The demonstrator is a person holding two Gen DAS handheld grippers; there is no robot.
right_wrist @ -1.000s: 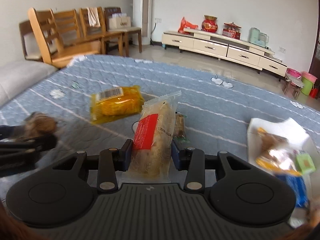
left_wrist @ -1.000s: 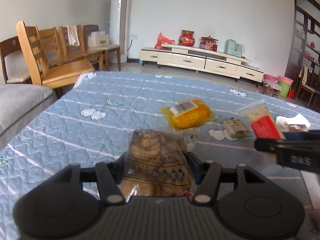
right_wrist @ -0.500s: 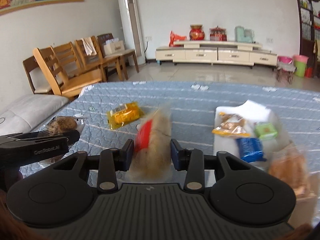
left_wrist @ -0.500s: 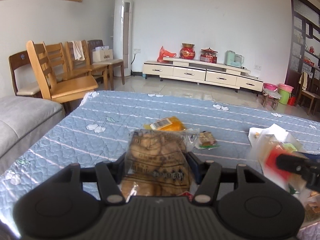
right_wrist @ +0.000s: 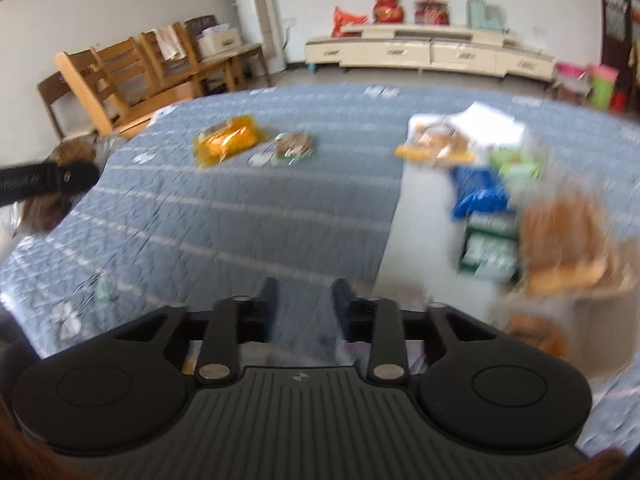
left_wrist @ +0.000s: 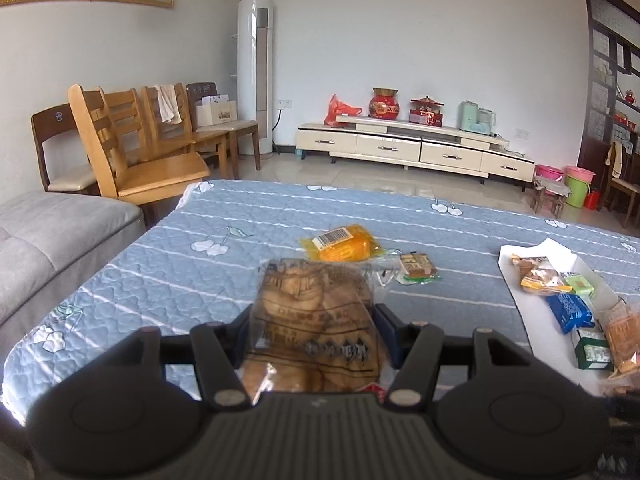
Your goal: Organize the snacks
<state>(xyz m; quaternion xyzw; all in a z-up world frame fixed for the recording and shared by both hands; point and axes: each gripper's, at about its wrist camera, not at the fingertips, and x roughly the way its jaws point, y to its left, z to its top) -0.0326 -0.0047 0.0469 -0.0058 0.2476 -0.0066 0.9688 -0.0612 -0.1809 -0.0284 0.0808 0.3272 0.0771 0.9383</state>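
My left gripper [left_wrist: 316,332] is held level above the blue quilted worktop [left_wrist: 248,272], fingers clenched on a clear packet of brown pastries [left_wrist: 316,320]. My right gripper [right_wrist: 305,304] tilts down, fingers parted around nothing. A yellow barcoded packet [left_wrist: 340,242] lies mid-worktop. Only the blurred right view shows the white tray [right_wrist: 420,216] whole, full of snacks.

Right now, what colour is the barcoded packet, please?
Yellow-orange packet, clearest in the left wrist view.
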